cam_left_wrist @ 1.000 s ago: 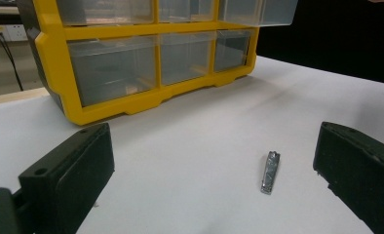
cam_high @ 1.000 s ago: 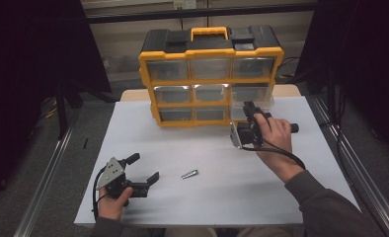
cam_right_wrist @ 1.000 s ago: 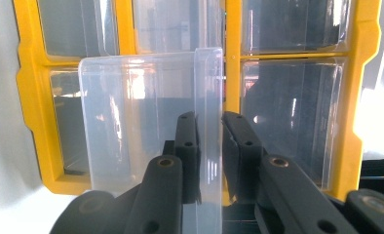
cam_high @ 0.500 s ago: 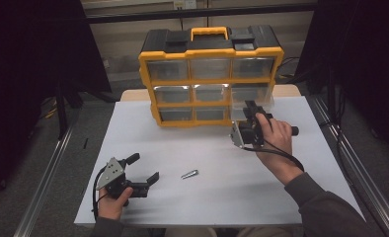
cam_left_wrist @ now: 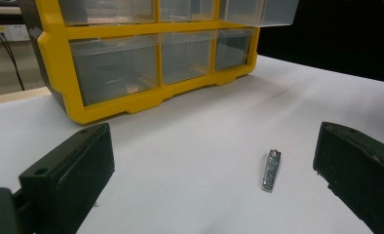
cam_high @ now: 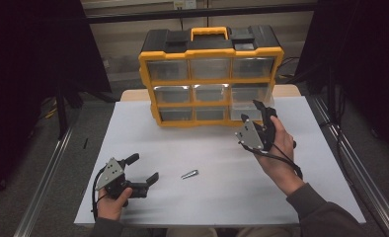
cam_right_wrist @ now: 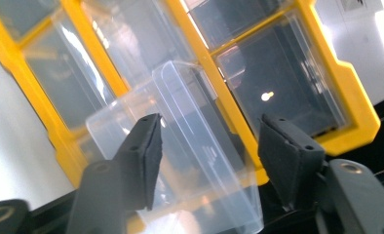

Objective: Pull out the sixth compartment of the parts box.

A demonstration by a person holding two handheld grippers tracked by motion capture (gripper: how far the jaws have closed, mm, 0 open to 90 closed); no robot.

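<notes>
Yellow plastic frames the drawer cabinet [cam_high: 210, 74] that we see at upper centre of the high view, standing on the white table sheet [cam_high: 222, 197]. A clear drawer [cam_high: 249, 101] at the right end of its middle row is pulled partly out. Our right gripper [cam_high: 258, 111] sits right of centre, just in front of that drawer, its jaws having just been opening. Our left gripper [cam_high: 143, 169] rests at lower left with its jaws spread wide and nothing between them. A small metal nail clipper [cam_high: 189, 174] lies on the sheet just right of it, well apart from the cabinet.

From the left gripper view, we look between two black jaws set far apart at the lower corners. The nail clipper [cam_left_wrist: 271, 170] lies right of centre on the sheet, untouched. The cabinet [cam_left_wrist: 131, 105] fills the upper left, with the pulled-out drawer [cam_left_wrist: 258, 12] jutting at the top edge.

From the right gripper view, the frame is tilted. The clear drawer [cam_right_wrist: 180, 146] juts out of the yellow cabinet [cam_right_wrist: 341, 97] toward us at centre, between our two jaws. The left pad sits at its wall; the right pad stands clear of it, so the jaws are loose around it.
</notes>
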